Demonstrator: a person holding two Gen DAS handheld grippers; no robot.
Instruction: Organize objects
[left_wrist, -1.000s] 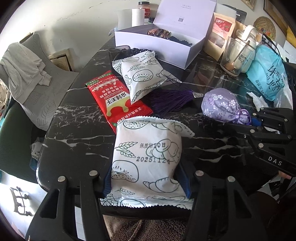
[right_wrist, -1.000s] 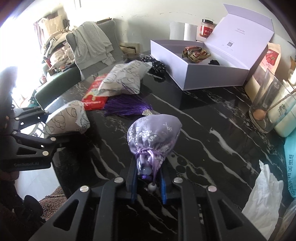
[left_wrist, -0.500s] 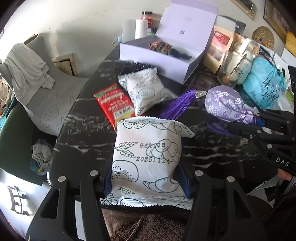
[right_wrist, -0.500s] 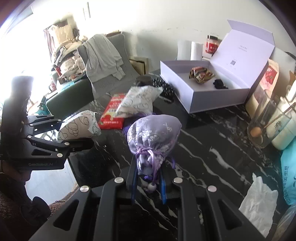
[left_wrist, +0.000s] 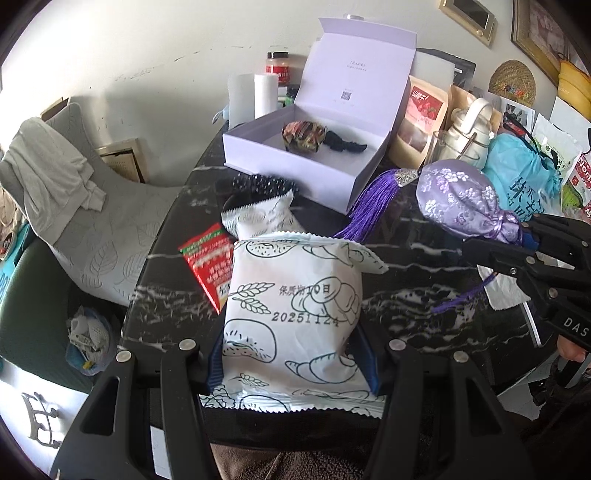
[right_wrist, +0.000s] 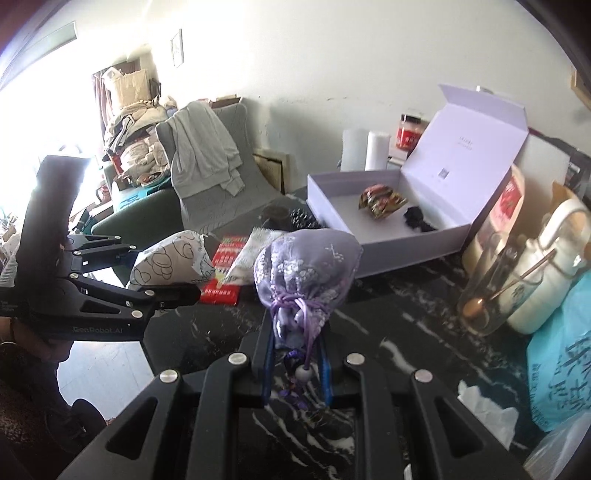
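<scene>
My left gripper (left_wrist: 293, 354) is shut on a white bread packet (left_wrist: 295, 314) with line drawings, held above the near edge of the black marble table (left_wrist: 406, 306). My right gripper (right_wrist: 295, 363) is shut on the neck of a purple sachet (right_wrist: 306, 266), lifted off the table; it also shows in the left wrist view (left_wrist: 465, 199) with its purple tassel (left_wrist: 369, 206) hanging. The open white box (left_wrist: 295, 162) stands at the back with a wrapped snack (left_wrist: 304, 136) and a black item (left_wrist: 343, 144) inside. A second white packet (left_wrist: 258, 218) and a red packet (left_wrist: 210, 266) lie on the table.
A glass with a spoon (right_wrist: 487, 291), a white jug (right_wrist: 554, 269), a teal bag (right_wrist: 561, 362) and a tissue (right_wrist: 484, 410) crowd the right side. Paper rolls (left_wrist: 255, 96) and a red jar (left_wrist: 277, 68) stand behind the box. A grey chair (left_wrist: 85, 206) with clothing is at left.
Both grippers have risen from the table with their loads. The sachet and its tassel have lifted off the marble, and the box interior has come into fuller view.
</scene>
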